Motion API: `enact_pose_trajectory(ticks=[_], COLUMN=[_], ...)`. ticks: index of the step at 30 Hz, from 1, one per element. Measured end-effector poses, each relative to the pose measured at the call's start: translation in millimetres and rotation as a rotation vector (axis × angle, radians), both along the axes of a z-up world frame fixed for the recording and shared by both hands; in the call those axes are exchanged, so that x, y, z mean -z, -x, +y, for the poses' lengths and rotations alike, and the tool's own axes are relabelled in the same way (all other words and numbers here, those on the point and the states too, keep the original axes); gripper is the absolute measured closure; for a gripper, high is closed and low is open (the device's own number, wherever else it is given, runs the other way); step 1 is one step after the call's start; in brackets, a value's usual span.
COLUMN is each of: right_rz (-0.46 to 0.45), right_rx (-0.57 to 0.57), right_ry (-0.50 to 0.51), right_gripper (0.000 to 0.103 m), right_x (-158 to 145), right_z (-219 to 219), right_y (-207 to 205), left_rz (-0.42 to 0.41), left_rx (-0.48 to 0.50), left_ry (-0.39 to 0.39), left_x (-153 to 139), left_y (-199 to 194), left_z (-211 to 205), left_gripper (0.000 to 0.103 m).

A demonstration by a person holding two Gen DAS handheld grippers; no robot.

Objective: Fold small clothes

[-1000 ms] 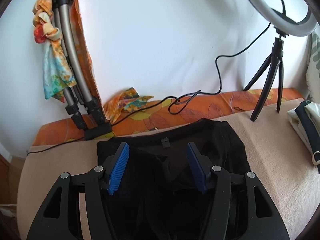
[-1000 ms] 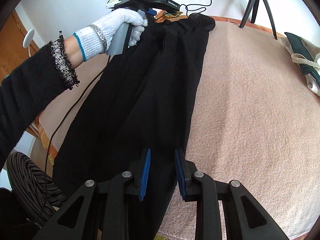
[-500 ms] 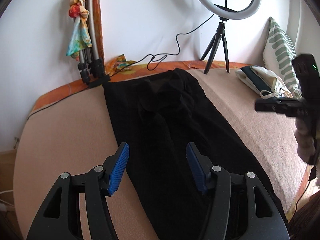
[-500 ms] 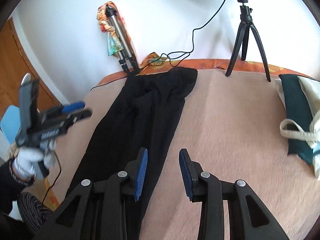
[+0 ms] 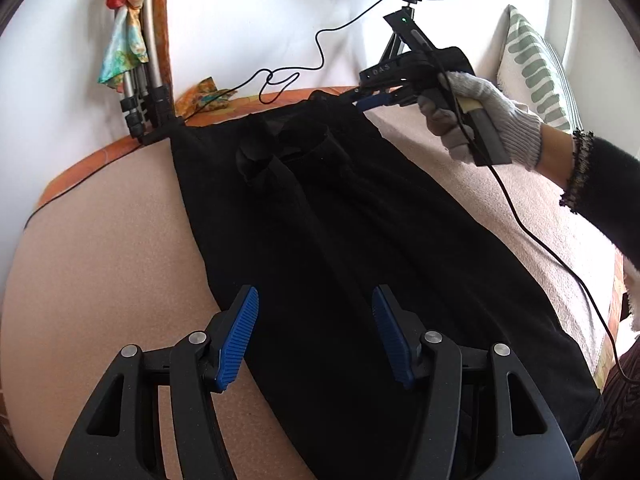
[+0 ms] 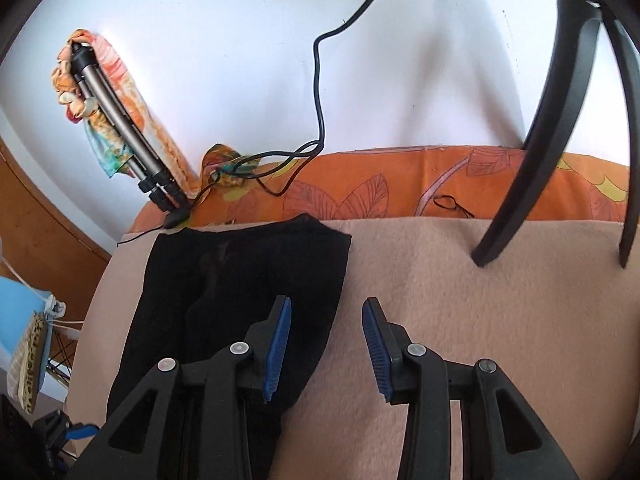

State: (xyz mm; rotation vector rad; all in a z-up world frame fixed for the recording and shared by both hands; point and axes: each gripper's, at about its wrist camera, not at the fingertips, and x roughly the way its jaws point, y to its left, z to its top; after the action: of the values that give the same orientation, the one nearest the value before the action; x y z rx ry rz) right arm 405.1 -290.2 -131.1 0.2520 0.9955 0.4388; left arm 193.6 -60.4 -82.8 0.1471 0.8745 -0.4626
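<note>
A long black garment [image 5: 340, 240] lies stretched out on the beige blanket [image 5: 100, 260], its waistband end at the far edge near the wall. My left gripper [image 5: 314, 336] is open and empty, low over the garment's near part. My right gripper [image 6: 326, 346] is open and empty at the garment's far right corner [image 6: 256, 276]; its left finger is over the cloth and its right finger over bare blanket [image 6: 500, 300]. In the left wrist view the right gripper [image 5: 374, 98] sits at the far waistband corner, held by a gloved hand [image 5: 480, 108].
A ring light on a black tripod [image 5: 408, 8] stands at the far edge, its legs [image 6: 560, 120] close to my right gripper. A folded tripod with a colourful scarf [image 5: 140, 60] leans on the wall at far left. A cable [image 5: 288, 76] runs along the orange sheet. A striped pillow [image 5: 536, 68] lies right.
The right gripper has let go of the garment's near end, opened, and moved to the far waistband corner. The left gripper has pulled back from the waistband to the near part, staying open.
</note>
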Motion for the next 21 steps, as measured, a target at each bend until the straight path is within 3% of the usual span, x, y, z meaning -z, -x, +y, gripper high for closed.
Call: enact_pose_trajectory(ticks=[6,7,8,10,11,13,16,18,19,20,21], right_rz=[0.015,0.013,0.007,-0.018,-0.04,-0.063,-0.088,-0.087,-0.089,-0.105,-0.125], right_rx=[-0.022,-0.022,-0.026,-0.042,-0.044,-0.024,-0.03,-0.046,-0.047,-0.041,-0.035], right_ry=[-0.06,-0.049,-0.028,0.047,0.104,0.166,0.173,0.192,0.2,0.201,0.203], right_gripper=[0.071,0.078,0.092,0.102,0.103,0.103,0.102,0.096,0.088,0.073,0.068], right_x=[8,8,7,2,0,-2,-5,-6,-7,-11,-16], right_z=[9,10,13,21,25,27,29,34,35,36,36], right_y=[-34,-37,-41,-45,-45,-50,-54,-56,-56,-54,-50], left_rz=[0.029,0.033,0.04,0.039,0.036,0.033,0.021,0.017,0.016,0.017,0.018], left_rx=[0.013,0.008,0.006,0.002,0.001,0.011,0.02,0.016,0.012,0.011,0.008], left_ry=[0.021,0.026,0.03,0.033,0.032,0.024,0.006,0.002,0.002,0.004,0.005], left_x=[10,11,11,11,11,13,14,13,13,13,13], left_y=[0,-1,-2,-2,-1,0,4,6,6,6,6], left_z=[2,3,3,3,3,1,-3,-4,-4,-3,-3], left_gripper=[0.044,0.044,0.044,0.044,0.044,0.044,0.044,0.044,0.044,0.044,0.044])
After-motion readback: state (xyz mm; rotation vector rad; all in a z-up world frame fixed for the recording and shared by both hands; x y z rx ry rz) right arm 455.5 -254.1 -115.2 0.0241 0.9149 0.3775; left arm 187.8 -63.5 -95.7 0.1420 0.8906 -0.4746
